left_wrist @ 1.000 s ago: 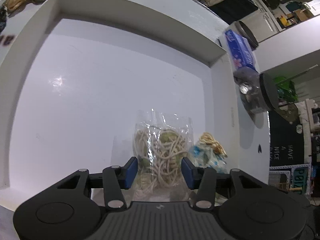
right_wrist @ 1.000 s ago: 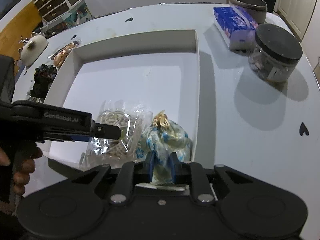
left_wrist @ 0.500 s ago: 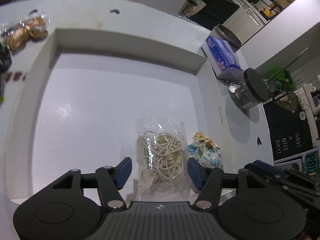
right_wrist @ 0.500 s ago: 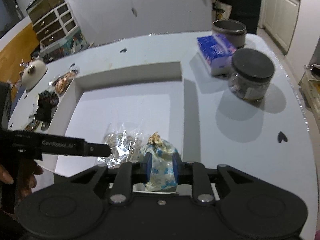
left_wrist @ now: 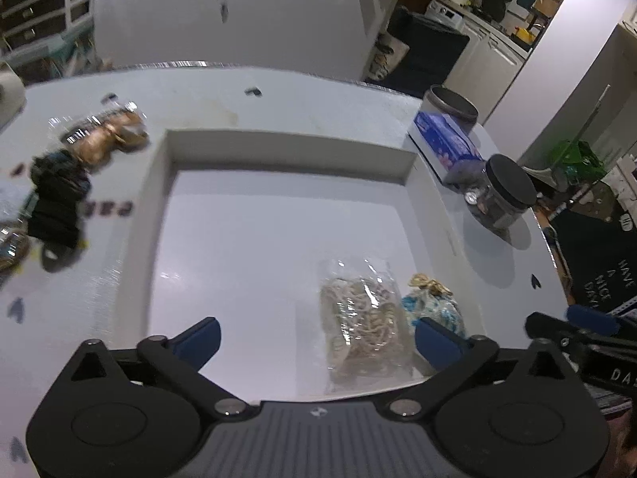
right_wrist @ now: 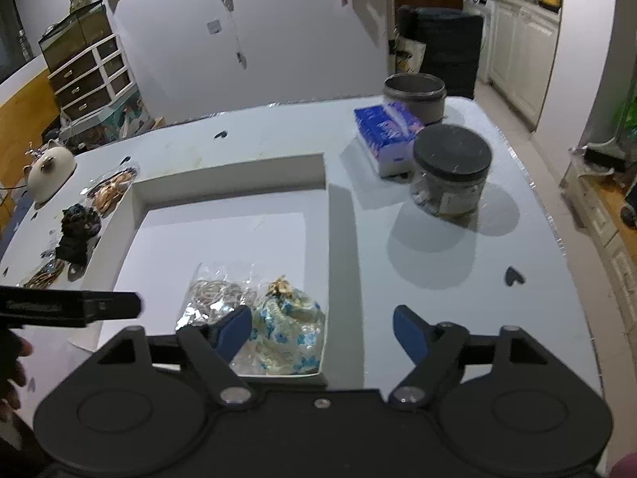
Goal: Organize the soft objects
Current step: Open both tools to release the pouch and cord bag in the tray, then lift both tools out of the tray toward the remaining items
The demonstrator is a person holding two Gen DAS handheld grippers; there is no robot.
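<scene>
Left tool (left_wrist: 316, 338), right tool (right_wrist: 322, 328) (2) just spread wide—clear bag (left_wrist: 364, 320), pouch (right_wrist: 288, 328) released.

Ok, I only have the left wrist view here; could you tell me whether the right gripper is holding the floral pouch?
Observer: No. The right gripper is open, its jaws just having been opening; the floral pouch lies below the gap, unpressed.
Operator: Thank you. Where exactly does it lie?
Observer: In the tray's near right corner, close by the right wall, beside the clear bag of cord.
</scene>
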